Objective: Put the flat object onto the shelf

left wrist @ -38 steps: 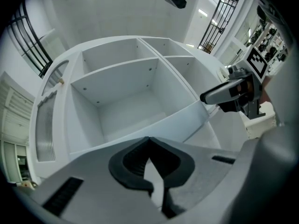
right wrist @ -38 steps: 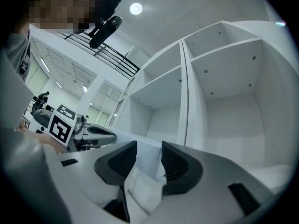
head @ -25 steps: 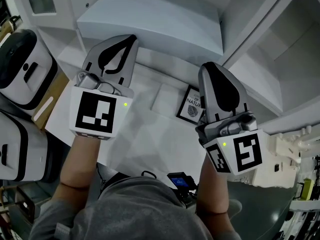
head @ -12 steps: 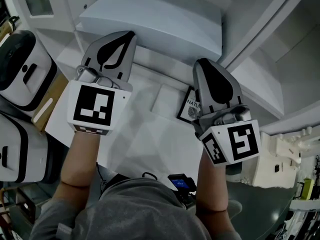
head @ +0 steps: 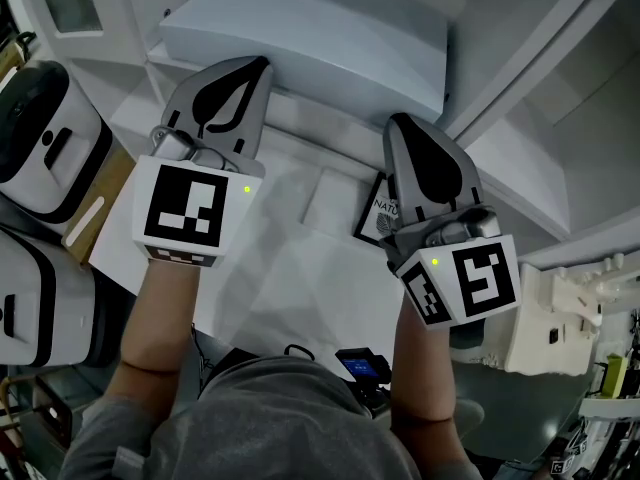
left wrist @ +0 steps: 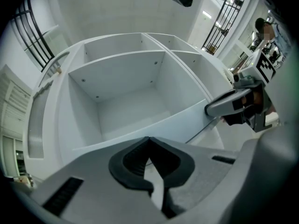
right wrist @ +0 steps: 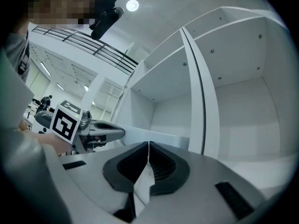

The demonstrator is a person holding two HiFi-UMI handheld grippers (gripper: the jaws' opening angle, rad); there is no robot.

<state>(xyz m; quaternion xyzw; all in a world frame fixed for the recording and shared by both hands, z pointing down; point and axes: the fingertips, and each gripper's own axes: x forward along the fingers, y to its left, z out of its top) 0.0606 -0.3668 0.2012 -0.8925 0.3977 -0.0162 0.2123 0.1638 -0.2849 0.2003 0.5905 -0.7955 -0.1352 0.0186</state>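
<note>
White counter (head: 290, 268) spread below the person's forearms and both grippers. Nearest on the left, the left gripper (head: 258, 65) hung over the counter with its jaws pressed together on nothing. The right gripper (head: 398, 123) was held level with it, well apart; its jaws had just been closing and met with nothing between them. The flat object (head: 376, 216), a dark-framed print, lay flat on the counter, partly hidden under the right gripper, whose jaws pointed past it. Beyond both grippers stood the white shelf (left wrist: 126, 97), its open compartments facing the jaws
</note>
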